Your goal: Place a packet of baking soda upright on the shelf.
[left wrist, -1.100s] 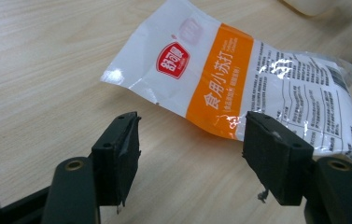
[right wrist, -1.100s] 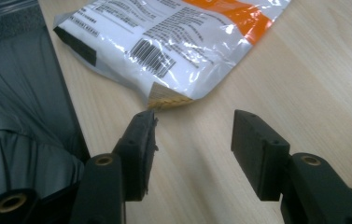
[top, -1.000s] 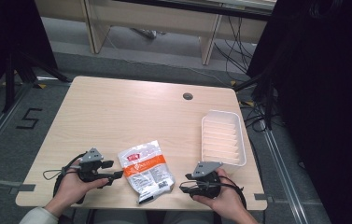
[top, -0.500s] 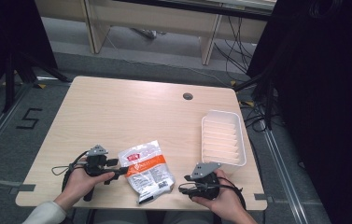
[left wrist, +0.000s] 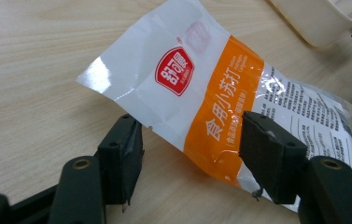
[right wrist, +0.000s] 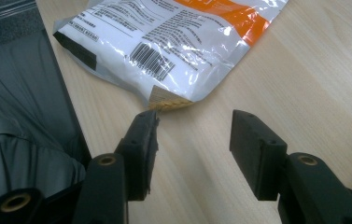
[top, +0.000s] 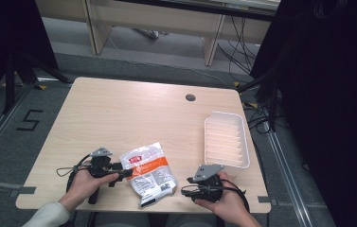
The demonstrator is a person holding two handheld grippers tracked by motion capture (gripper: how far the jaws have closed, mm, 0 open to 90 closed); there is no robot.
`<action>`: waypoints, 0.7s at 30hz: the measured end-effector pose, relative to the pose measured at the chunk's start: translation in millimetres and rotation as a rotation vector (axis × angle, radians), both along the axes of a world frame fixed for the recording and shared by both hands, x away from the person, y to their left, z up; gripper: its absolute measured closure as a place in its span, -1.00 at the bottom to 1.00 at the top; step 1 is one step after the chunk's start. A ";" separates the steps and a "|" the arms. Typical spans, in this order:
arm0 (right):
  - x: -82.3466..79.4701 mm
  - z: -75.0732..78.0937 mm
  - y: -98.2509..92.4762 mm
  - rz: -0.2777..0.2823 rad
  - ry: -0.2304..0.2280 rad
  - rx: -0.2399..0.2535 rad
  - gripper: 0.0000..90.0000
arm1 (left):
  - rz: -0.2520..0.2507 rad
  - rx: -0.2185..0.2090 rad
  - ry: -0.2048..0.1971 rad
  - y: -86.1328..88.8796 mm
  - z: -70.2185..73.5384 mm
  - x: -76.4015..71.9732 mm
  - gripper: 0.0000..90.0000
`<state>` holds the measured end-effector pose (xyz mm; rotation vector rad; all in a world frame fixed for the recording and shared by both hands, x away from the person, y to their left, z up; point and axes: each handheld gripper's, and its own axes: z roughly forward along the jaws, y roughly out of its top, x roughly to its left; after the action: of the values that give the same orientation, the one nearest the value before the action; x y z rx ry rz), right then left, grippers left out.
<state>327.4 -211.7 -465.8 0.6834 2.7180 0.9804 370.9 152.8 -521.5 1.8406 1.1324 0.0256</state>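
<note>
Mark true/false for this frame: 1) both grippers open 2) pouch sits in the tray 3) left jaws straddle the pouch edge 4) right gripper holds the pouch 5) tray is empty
1) True: the left gripper and right gripper both stand open.
2) False: the pouch lies on the table, left of the tray.
3) True: one jaw is beside the pouch, the other over its orange band.
4) False: its jaws are open, short of the pouch's corner.
5) True.
</note>
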 end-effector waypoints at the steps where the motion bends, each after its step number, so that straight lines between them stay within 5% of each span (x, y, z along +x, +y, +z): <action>1: 0.0 0.0 0.0 0.000 0.000 0.000 0.16 | 0.000 0.000 0.000 0.0 0.0 0.0 -0.13; 10: -0.8 0.4 -0.1 -0.011 0.015 -0.003 0.16 | -0.033 -0.088 0.044 -13.7 -4.9 7.2 -0.06; 11: -0.7 0.2 -0.3 -0.011 0.014 -0.005 0.16 | 0.069 -0.154 0.172 -20.4 -0.7 -1.2 -0.04; 12: -0.6 0.1 -0.2 -0.012 0.013 -0.007 0.16 | 0.097 -0.163 0.197 -21.3 0.4 -2.7 -0.02; 15: -0.8 -1.4 0.7 -0.018 0.008 0.009 0.16 | 0.016 -0.182 0.141 -18.0 -3.2 1.8 0.07; 16: -0.1 -2.0 0.6 -0.013 -0.006 0.006 0.16 | -0.057 -0.183 0.079 -15.2 -6.3 6.9 0.09; 21: -1.1 -2.5 1.3 -0.018 0.003 0.010 0.16 | -0.070 -0.199 0.067 -15.3 -6.1 6.2 0.24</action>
<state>326.4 -210.4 -468.3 0.7104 2.7069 0.9900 377.1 137.5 -527.6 1.7130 1.0754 -0.1845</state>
